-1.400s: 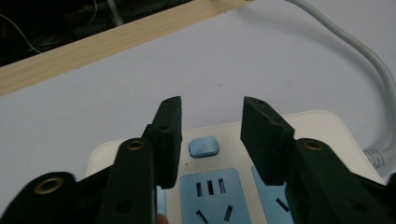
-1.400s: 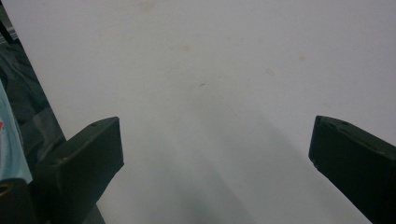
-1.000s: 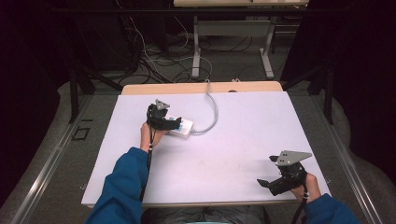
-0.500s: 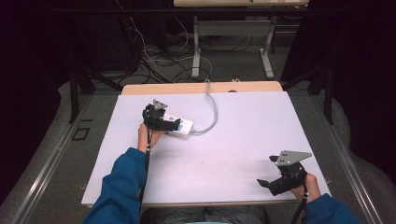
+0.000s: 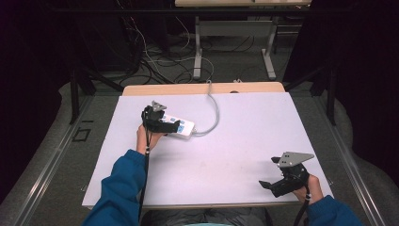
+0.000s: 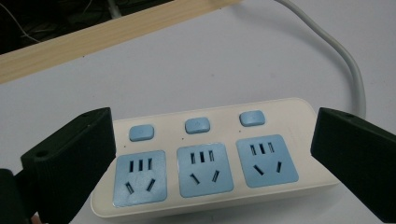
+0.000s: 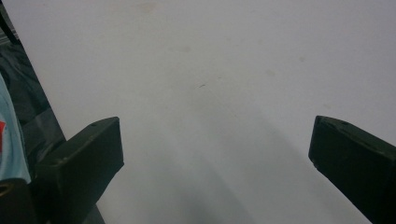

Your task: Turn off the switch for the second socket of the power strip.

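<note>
A cream power strip [image 5: 184, 127] with three blue sockets and three blue switches [image 6: 205, 158] lies on the white table top [image 5: 235, 150], left of centre. Its grey cable [image 5: 214, 113] curves away toward the far edge. My left gripper [image 5: 173, 126] is down at the strip, its jaws standing wide on either side of the strip's two ends [image 6: 212, 123]. These jaws have just been opening, with the strip between them, and no pad presses on it. At the near right corner, my right gripper [image 5: 268, 172] is held open over bare table [image 7: 215, 140].
A wooden strip [image 5: 188, 88] runs along the table's far edge, where the cable [image 6: 345, 60] passes over. Behind it on the dark floor are a metal desk frame [image 5: 233, 42] and loose wires. The table's near edge lies close to my right hand.
My left gripper has shifted slightly to the left along the power strip. The right gripper has stayed in place.
</note>
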The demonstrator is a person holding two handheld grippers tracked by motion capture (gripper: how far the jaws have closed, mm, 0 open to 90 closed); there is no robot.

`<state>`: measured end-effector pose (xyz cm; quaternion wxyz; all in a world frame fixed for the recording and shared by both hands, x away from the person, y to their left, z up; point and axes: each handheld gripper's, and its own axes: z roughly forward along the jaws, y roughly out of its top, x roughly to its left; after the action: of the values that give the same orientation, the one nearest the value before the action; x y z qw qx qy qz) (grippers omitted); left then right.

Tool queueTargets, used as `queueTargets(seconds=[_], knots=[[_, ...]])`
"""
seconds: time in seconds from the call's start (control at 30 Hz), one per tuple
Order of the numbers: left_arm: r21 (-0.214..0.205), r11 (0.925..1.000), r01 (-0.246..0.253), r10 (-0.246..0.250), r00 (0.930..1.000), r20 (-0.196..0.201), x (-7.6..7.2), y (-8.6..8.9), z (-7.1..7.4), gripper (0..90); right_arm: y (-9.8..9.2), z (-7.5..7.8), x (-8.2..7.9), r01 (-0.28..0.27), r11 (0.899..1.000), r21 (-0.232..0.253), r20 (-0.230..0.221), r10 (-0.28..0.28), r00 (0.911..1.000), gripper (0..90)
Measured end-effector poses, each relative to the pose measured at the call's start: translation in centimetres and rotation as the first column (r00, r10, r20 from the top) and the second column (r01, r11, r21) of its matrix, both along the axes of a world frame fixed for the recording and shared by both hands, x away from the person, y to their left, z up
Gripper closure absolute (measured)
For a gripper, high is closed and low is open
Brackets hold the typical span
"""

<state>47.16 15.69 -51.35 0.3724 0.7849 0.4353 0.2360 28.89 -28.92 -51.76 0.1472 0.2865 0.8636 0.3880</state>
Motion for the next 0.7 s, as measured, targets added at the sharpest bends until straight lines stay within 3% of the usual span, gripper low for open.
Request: queueTargets(seconds=[0.23, 0.37, 0.53, 0.7], knots=[[0.015, 0.9999, -0.007, 0.007, 1.0, -0.007, -0.7, 0.3, -0.1, 0.0, -0.1, 0.0, 0.0, -0.005, 1.0, 0.002, 0.006, 0.005, 1.0, 2.7], [0.034, 0.9994, -0.009, 0.009, 1.0, -0.001, -1.7, 0.9, 0.3, 0.0, -0.1, 0.0, 0.0, 0.004, 1.0, 0.002, -0.007, -0.004, 1.0, 2.7], [0.054, 0.9985, -0.007, 0.007, 1.0, -0.004, -3.0, 1.5, 0.5, 0.0, 0.0, 0.0, -0.1, -0.004, 1.0, 0.002, 0.016, 0.004, 0.9999, 2.7], [0.078, 0.9969, 0.001, -0.001, 1.0, 0.0, -4.6, 1.8, 0.3, 0.0, -0.1, 0.0, 0.0, -0.006, 1.0, 0.001, 0.009, 0.006, 0.9999, 2.7]])
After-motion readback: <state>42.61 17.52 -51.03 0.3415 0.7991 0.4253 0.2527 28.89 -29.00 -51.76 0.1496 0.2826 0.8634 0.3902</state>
